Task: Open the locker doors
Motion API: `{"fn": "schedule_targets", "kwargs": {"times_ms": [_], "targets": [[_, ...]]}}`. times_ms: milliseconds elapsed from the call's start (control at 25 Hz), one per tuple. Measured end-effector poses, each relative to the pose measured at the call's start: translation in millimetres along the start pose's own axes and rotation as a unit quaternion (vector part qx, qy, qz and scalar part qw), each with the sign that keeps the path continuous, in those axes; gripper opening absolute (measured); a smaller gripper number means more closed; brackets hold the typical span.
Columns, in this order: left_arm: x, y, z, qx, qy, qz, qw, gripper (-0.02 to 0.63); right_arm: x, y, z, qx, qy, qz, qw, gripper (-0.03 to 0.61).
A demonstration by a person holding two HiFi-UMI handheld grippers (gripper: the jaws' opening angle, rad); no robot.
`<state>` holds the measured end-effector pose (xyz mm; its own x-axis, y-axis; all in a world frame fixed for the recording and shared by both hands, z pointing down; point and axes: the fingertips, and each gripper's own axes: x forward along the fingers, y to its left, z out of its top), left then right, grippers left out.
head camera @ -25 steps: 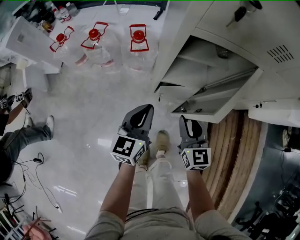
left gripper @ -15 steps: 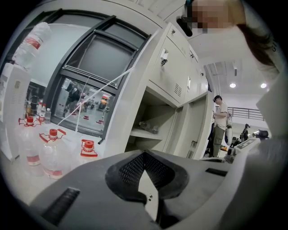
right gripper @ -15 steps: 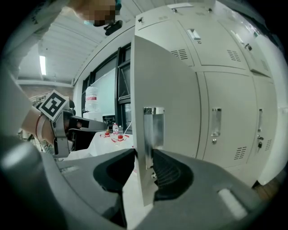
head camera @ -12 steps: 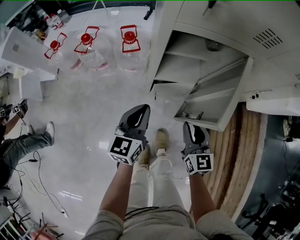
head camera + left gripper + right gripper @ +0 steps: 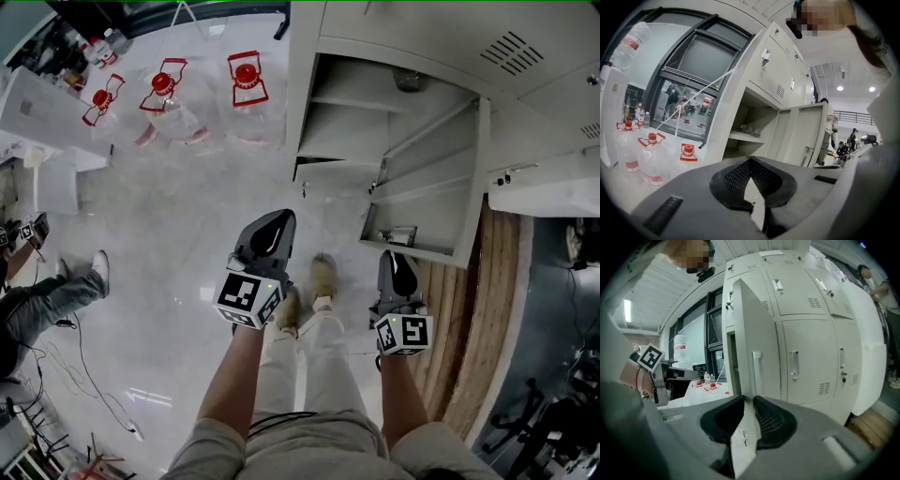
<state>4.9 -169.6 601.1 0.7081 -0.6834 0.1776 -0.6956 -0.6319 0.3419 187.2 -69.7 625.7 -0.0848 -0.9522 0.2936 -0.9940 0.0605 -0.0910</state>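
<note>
A bank of pale grey lockers [image 5: 412, 42] fills the upper right of the head view. One locker door [image 5: 427, 211] stands swung out, baring the shelved compartment [image 5: 347, 131]. My right gripper [image 5: 397, 262] is at that door's free edge. In the right gripper view the locker door [image 5: 750, 333] runs edge-on between the jaws of my right gripper [image 5: 749, 398], which have just been closing, and the pads press on both its faces. My left gripper [image 5: 275, 225] hangs over the floor left of the lockers, shut on nothing. In the left gripper view the tips of my left gripper [image 5: 751, 159] meet, with the open door [image 5: 806, 136] ahead.
Three large water bottles with red caps [image 5: 246, 70] stand on the floor by the window. A seated person's legs [image 5: 37, 291] and cables lie at the left. A wooden platform [image 5: 478, 319] runs under the lockers. Closed locker doors [image 5: 806, 357] lie right of the open one.
The open door has swung wider. My right gripper has moved to the lower right with the door's edge. The left gripper has barely shifted.
</note>
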Motion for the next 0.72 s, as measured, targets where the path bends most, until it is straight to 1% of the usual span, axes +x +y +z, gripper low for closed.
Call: {"fn": "schedule_targets", "kwargs": {"times_ms": [320,640,680,720], "targets": [[8,-14,-4,0.001,0.006,-0.011,0.9999,-0.002,-20,-36,-3,0.03,-0.005,-0.051,0.998,0.072],[10,-19,-13,-0.002,0.016,-0.014,0.9998,-0.002,-35,-75,-4,0.065,-0.017,-0.105,0.992,0.067],[11,-19,-14,-0.002,0.017,-0.014,0.9998,-0.002,-36,-80,-4,0.068,-0.018,-0.112,0.991,0.063],[11,-19,-15,-0.002,0.018,-0.014,0.9997,-0.002,-37,-84,-5,0.071,-0.018,-0.12,0.99,0.044]]}}
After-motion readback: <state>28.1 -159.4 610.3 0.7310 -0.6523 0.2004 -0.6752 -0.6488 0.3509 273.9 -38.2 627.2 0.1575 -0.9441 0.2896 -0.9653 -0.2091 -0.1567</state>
